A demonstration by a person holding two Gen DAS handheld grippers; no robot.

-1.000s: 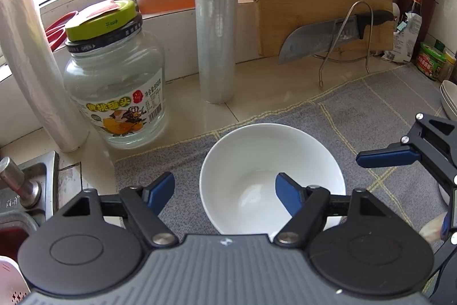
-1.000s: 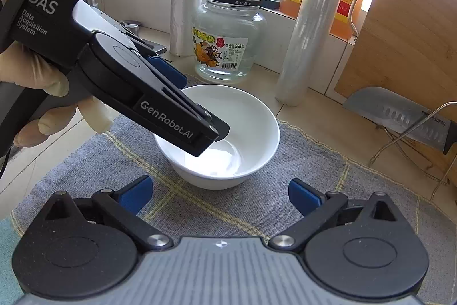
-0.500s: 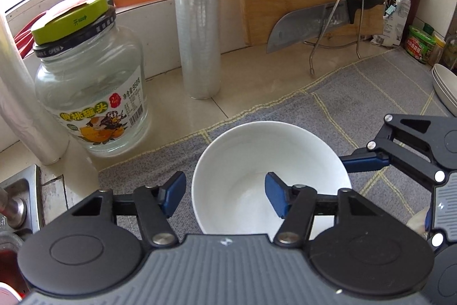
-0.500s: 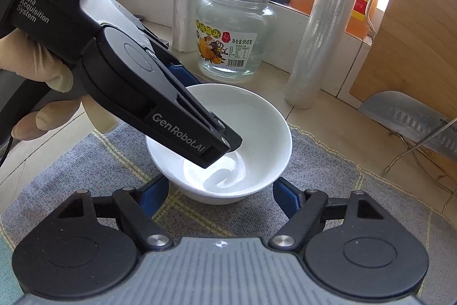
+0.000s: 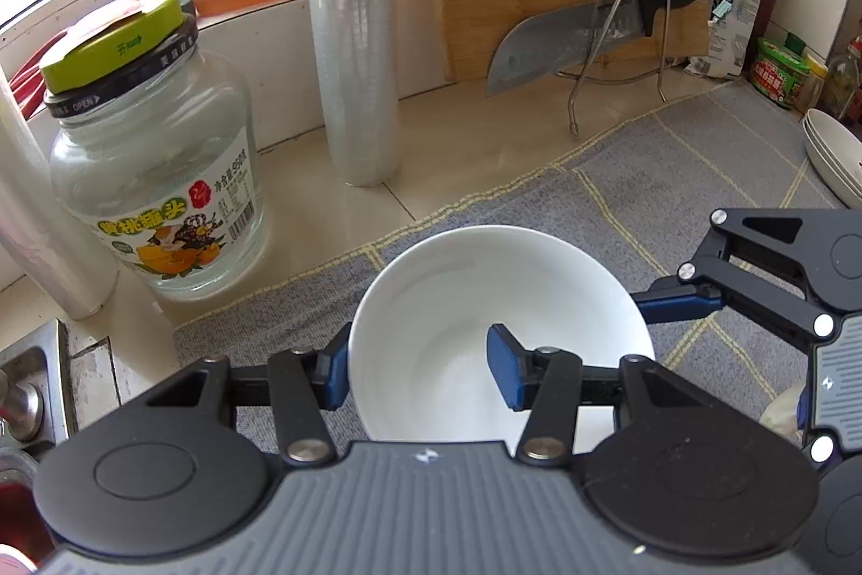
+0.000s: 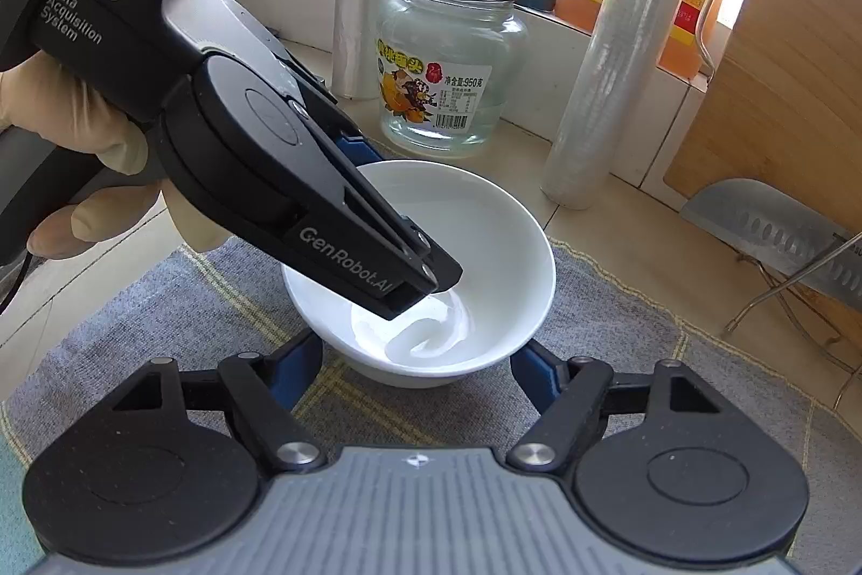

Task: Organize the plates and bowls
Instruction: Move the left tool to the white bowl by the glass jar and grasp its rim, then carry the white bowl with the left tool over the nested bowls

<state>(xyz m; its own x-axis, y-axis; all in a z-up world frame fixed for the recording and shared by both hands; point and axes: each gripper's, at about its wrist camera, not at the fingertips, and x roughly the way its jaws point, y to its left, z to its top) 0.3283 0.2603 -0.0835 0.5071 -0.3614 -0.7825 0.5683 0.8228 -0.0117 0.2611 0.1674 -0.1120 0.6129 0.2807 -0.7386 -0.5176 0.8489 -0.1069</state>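
bowl [image 5: 501, 305] near rim hidden behind gripper body; stacked plates [image 5: 832, 157] cut by right edge

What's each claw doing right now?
Left claw: closed on the bowl wall, one finger inside.
Right claw: just been closing, pads now against the bowl's sides.

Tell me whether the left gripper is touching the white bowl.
Touching. Left wrist view: left gripper straddles the white bowl rim, one pad outside, one inside, pinching the wall.
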